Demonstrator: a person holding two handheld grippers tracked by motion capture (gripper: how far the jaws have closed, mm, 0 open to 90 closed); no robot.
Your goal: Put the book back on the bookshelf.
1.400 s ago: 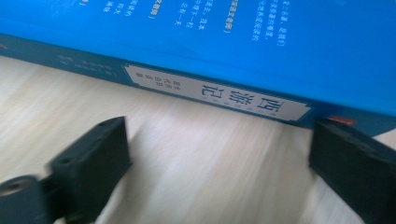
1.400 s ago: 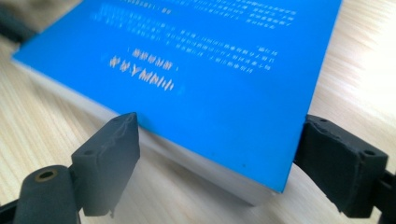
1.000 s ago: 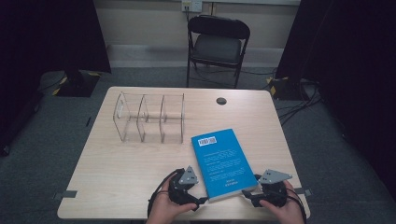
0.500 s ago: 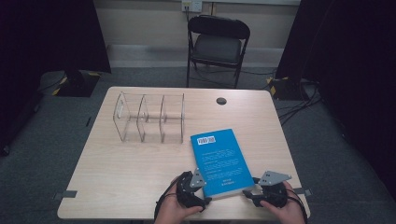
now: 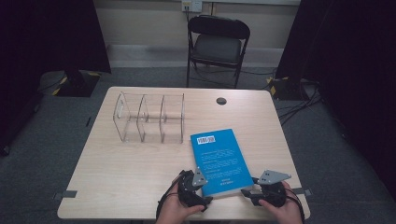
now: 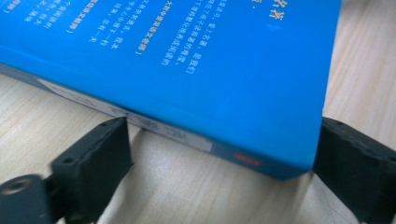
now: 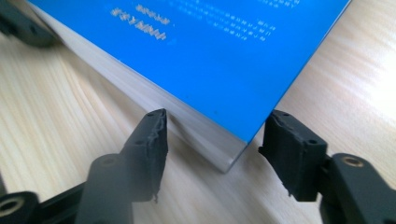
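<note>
1. The blue book (image 5: 219, 161) lies flat on the counter (image 5: 126, 177), back cover up, at the near right of it, and both hand-held grippers are at its near edge.
2. The left hand-held gripper (image 5: 201, 183) has its jaws spread wide, one on either side of the book's near left corner (image 6: 285, 168); in the left gripper view the right jaw is touching or just beside the side edge, the left jaw stands apart from the spine, and nothing is clamped.
3. The right hand-held gripper (image 5: 247, 191) is likewise spread and empty, its jaws straddling the near right corner (image 7: 231, 158), with a gap on each side in the right gripper view.
4. Compared with a second ago, the left hand-held gripper has moved in from beside the book to the corner and tipped over, and the book has shifted only slightly, if at all.
5. That suggests the approach is done and the grasp is about to begin: both tools are lined up to pinch or lift the near edge.
6. Farther out, a clear divided organizer (image 5: 149, 117) stands well apart at the far left of the counter, its slots empty, a likely place for the book.
7. A folding chair (image 5: 217, 44) sits beyond the counter.
</note>
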